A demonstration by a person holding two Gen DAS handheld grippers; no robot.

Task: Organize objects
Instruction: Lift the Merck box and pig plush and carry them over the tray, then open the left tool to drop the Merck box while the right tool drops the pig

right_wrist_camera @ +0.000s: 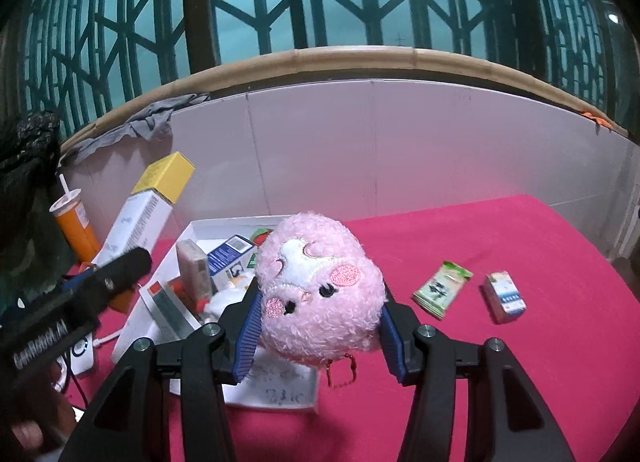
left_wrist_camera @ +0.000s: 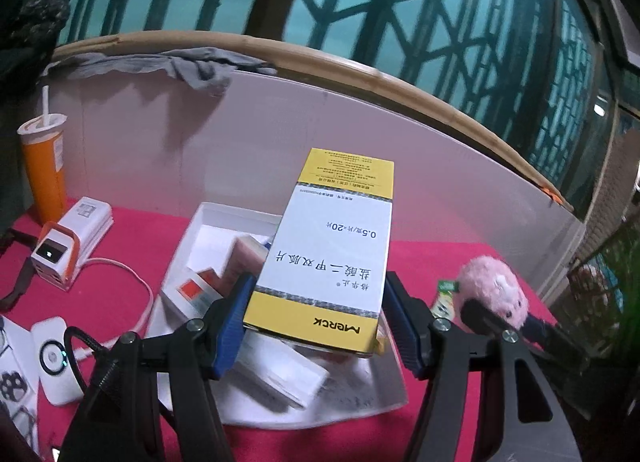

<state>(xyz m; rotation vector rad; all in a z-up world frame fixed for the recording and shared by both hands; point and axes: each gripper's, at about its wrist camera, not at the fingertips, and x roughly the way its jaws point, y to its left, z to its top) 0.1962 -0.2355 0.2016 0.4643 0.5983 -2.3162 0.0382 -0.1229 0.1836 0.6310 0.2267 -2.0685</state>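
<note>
My left gripper [left_wrist_camera: 316, 322] is shut on a long white and yellow medicine box [left_wrist_camera: 332, 250] and holds it tilted above the white tray [left_wrist_camera: 224, 218]. The tray holds several small boxes. In the right wrist view the same medicine box [right_wrist_camera: 148, 206] rises at the left over the tray [right_wrist_camera: 208, 228]. My right gripper [right_wrist_camera: 320, 322] is shut on a pink plush toy [right_wrist_camera: 320, 290] and holds it above the tray's right edge. The plush toy also shows in the left wrist view [left_wrist_camera: 494, 286].
A pink cloth covers the table [right_wrist_camera: 500, 362]. A green sachet [right_wrist_camera: 442, 288] and a small white-blue box [right_wrist_camera: 504, 296] lie to the right. An orange cup with a straw [left_wrist_camera: 44, 170], a charger [left_wrist_camera: 68, 242] and cable stand at the left. A white panel [left_wrist_camera: 320, 134] backs the table.
</note>
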